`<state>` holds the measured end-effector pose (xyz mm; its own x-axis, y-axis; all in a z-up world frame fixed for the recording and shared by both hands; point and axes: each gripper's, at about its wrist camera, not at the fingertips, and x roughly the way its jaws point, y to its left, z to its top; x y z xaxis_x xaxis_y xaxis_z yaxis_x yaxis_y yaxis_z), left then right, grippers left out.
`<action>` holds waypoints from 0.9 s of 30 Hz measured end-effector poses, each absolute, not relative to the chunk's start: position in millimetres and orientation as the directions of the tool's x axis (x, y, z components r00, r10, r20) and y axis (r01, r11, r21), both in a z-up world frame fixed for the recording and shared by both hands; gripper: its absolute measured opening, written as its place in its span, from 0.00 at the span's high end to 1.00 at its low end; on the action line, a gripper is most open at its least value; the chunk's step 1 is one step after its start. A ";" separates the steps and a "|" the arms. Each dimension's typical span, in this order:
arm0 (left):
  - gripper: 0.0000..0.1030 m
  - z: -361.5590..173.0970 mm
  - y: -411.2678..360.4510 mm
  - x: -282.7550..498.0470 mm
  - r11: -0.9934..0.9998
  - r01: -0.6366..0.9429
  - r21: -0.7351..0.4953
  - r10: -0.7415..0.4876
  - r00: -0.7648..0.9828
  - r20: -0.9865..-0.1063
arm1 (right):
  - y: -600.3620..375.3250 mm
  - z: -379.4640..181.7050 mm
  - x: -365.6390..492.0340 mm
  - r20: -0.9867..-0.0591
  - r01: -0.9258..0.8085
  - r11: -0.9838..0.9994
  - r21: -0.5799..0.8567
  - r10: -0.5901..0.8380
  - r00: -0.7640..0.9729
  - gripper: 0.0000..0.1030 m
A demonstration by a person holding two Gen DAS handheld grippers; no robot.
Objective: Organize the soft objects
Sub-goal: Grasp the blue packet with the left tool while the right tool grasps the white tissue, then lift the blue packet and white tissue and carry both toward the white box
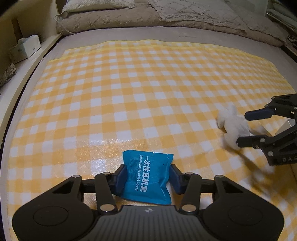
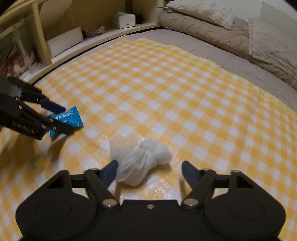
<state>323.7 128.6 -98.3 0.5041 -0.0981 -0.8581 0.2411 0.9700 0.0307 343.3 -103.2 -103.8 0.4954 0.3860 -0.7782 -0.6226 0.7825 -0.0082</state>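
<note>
A blue packet of disposable headset covers (image 1: 147, 178) sits between the fingers of my left gripper (image 1: 148, 178), which is shut on it just above the yellow checked cloth (image 1: 130, 92). The packet also shows in the right wrist view (image 2: 68, 118), held by the left gripper (image 2: 61, 118). A white soft bundle (image 2: 139, 161) lies on the cloth between the wide-open fingers of my right gripper (image 2: 149, 170); its left finger touches the bundle. In the left wrist view the bundle (image 1: 232, 126) lies between the right gripper's open fingers (image 1: 243, 128).
The cloth covers a grey mattress (image 1: 83, 37). Beige bedding and pillows (image 1: 167, 16) are piled at the far end. A wooden shelf (image 2: 65, 42) with a tissue box (image 2: 124, 19) and a white box runs along the left side.
</note>
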 end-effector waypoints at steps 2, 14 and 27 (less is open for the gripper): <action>0.55 -97.3 125.5 323.5 0.970 0.242 0.037 -0.094 0.507 -0.857 | -101.5 -104.4 343.0 -0.783 -0.627 0.779 -0.023 0.376 0.496 0.51; 0.62 -86.0 124.3 317.6 0.977 0.208 0.049 -0.071 0.534 -0.842 | -105.4 -96.4 334.4 -0.774 -0.650 0.756 -0.076 0.366 0.517 0.79; 0.64 -52.1 121.6 279.6 0.984 0.175 0.034 -0.079 0.603 -0.794 | -121.8 -63.2 306.1 -0.726 -0.635 0.770 -0.069 0.398 0.561 0.80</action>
